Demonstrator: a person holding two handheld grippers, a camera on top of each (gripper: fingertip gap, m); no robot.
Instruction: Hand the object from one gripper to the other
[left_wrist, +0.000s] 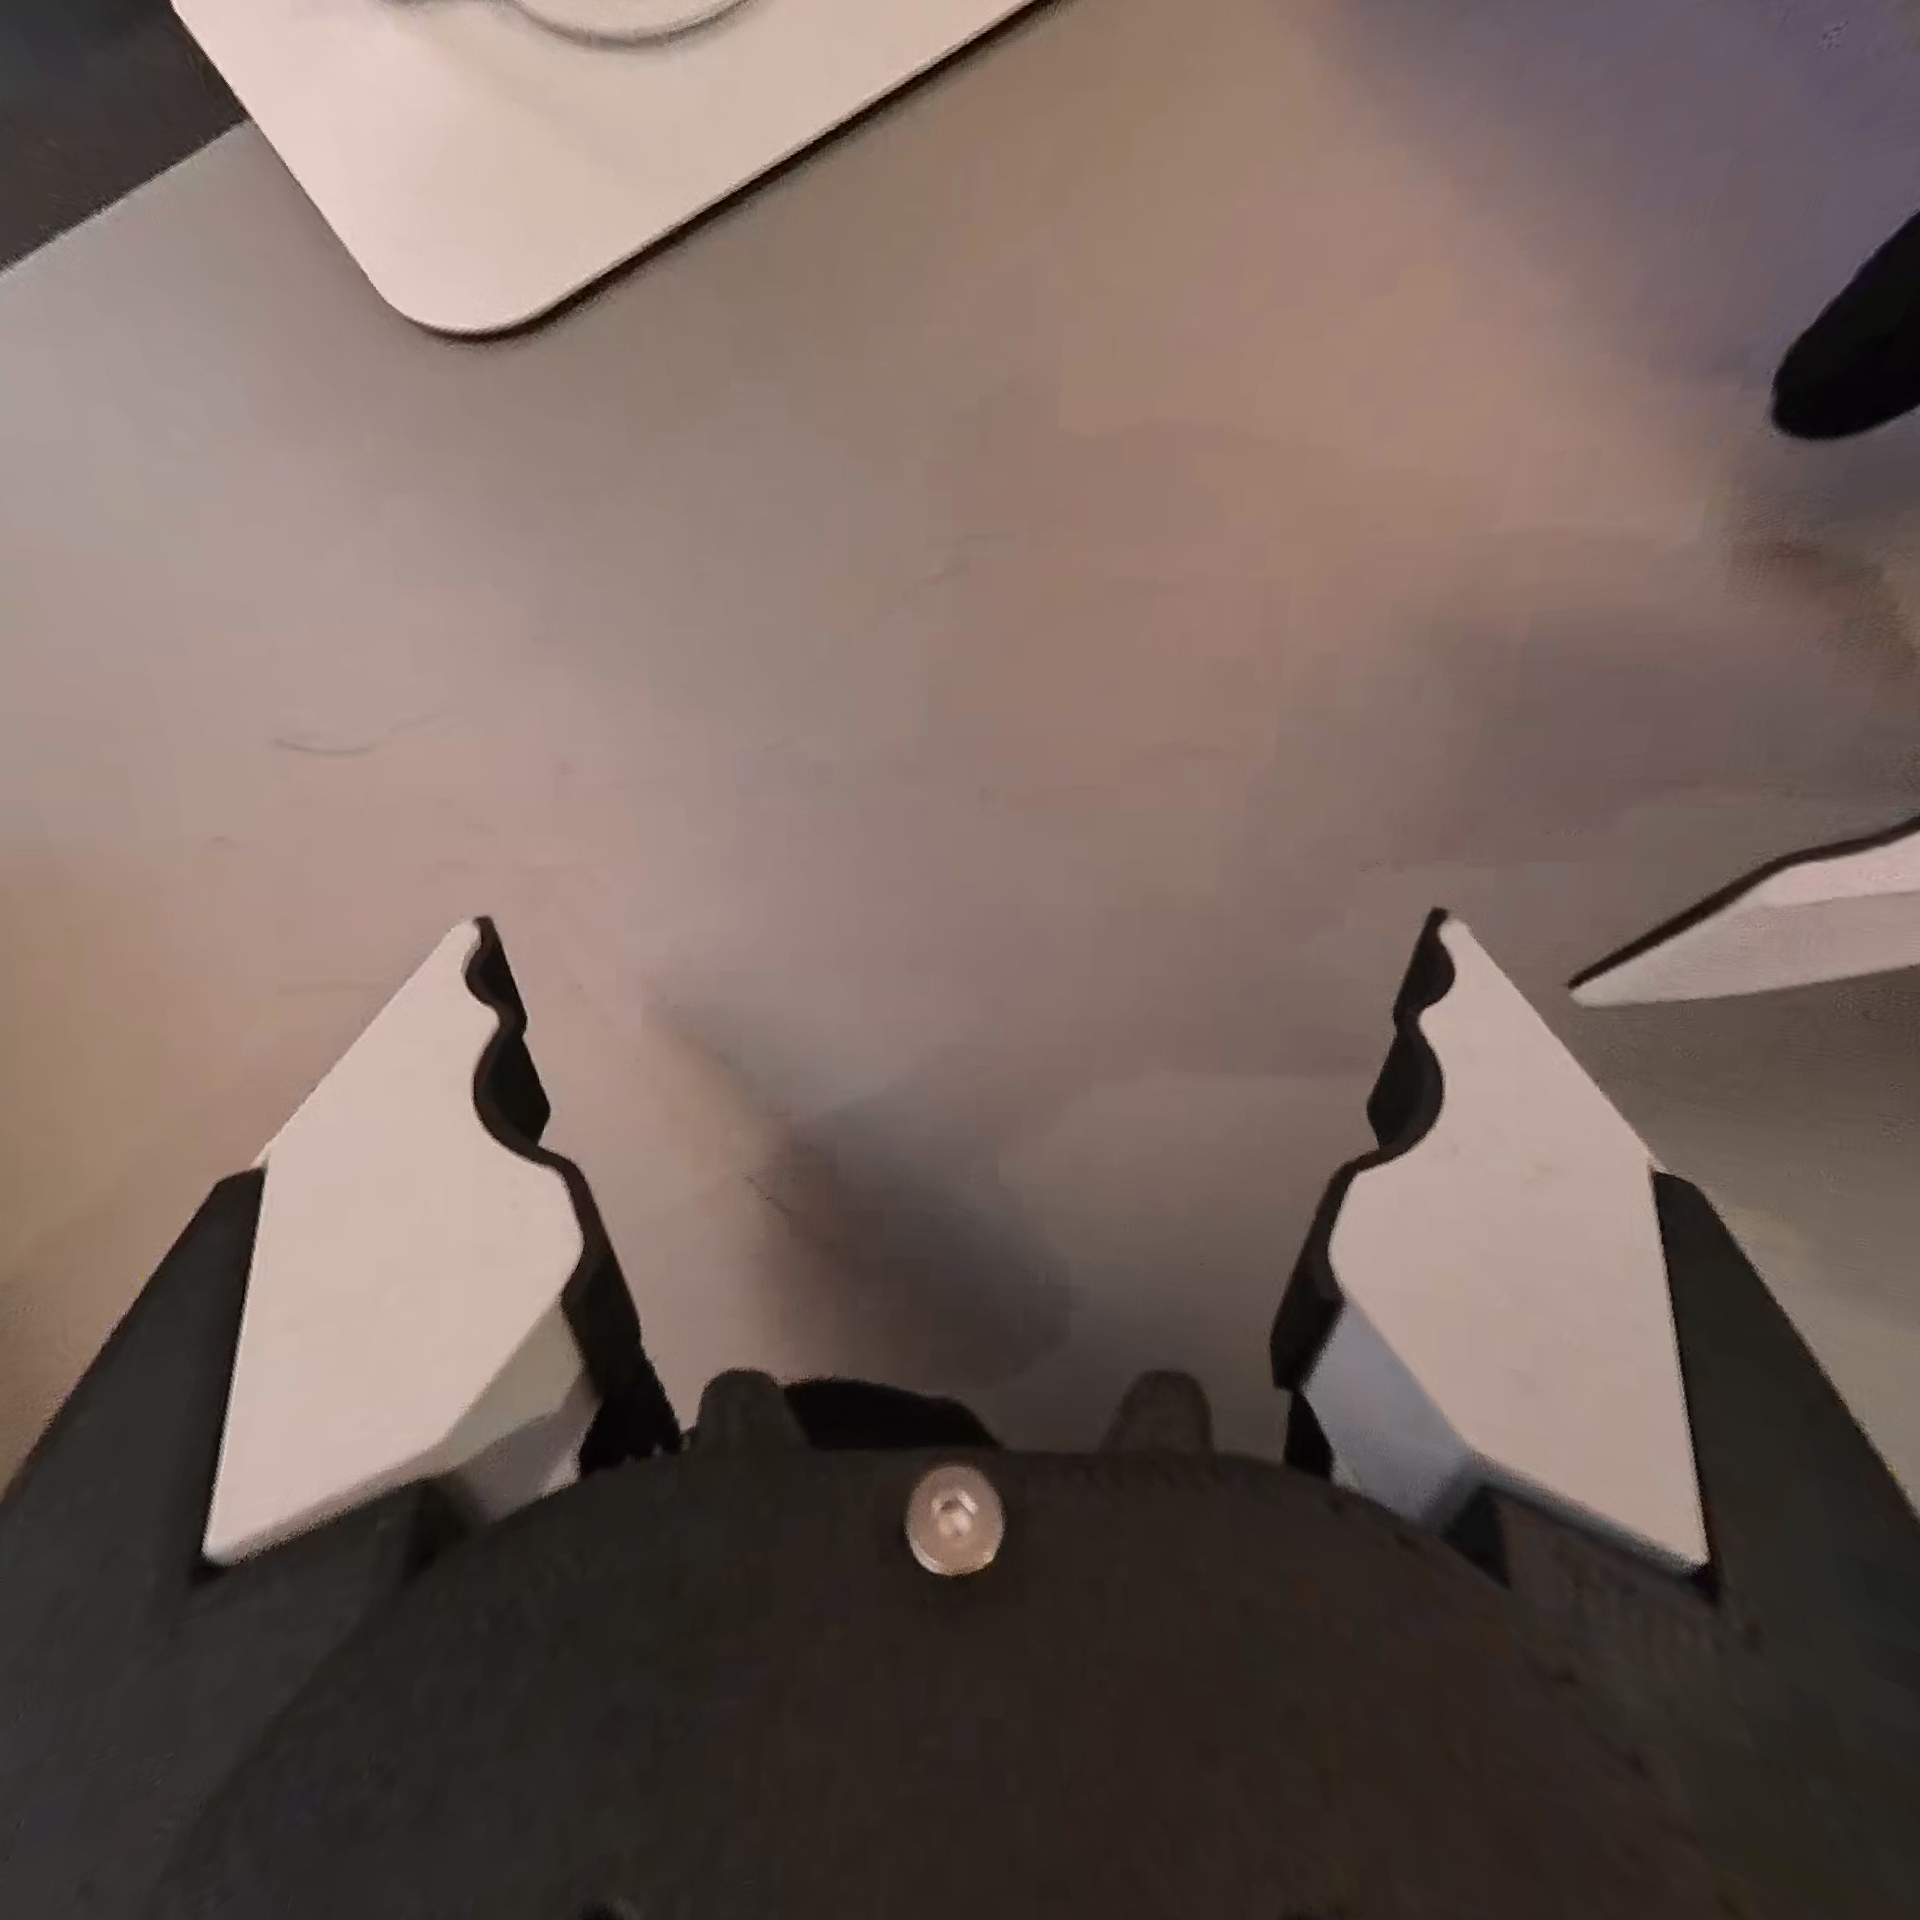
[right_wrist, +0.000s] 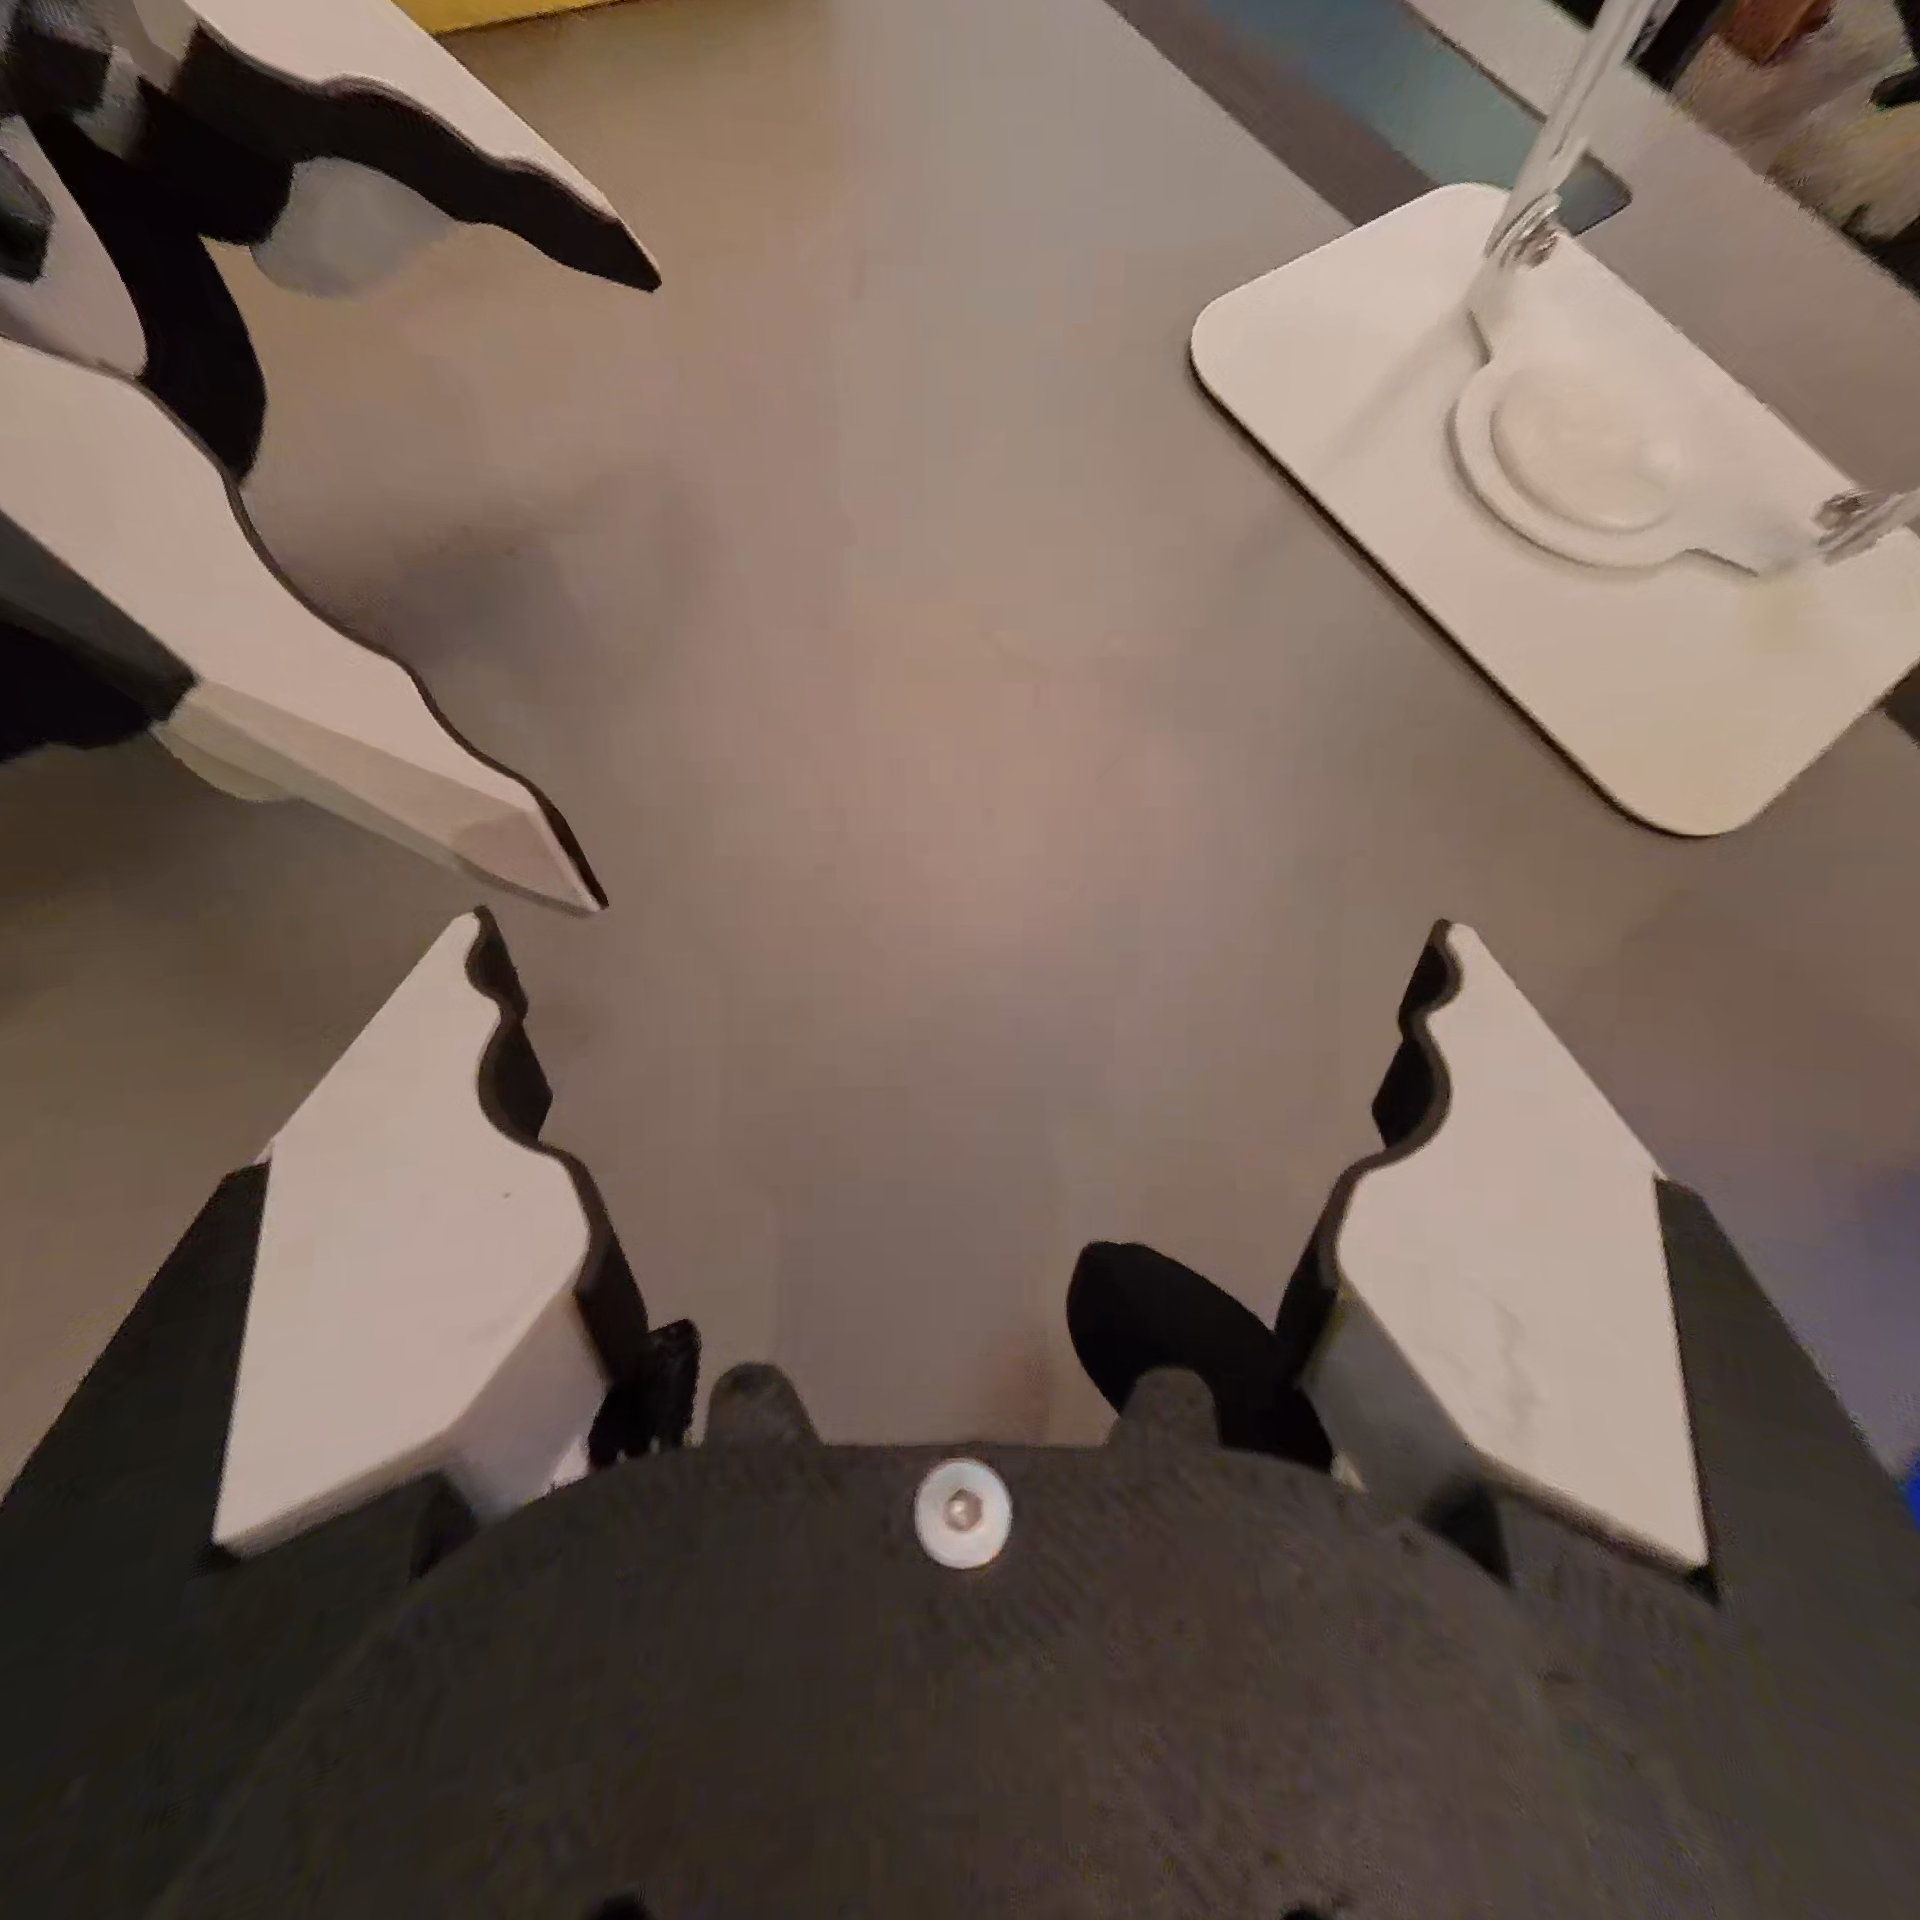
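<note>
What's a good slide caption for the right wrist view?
Open right gripper over grey table, black object near its base, left gripper alongside.

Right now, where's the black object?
Right wrist view: the black object lies on the grey table, low between the right tool's open fingers, nearer its right finger.

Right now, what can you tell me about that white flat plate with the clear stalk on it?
The white plate is a flat rectangular base with rounded corners and a thin dark edge, lying flat on the grey table, to the front right of the right gripper. A round, raised, pale disc sits on it, and clear, glassy stems rise from there out of view. Nothing else touches it.
</note>
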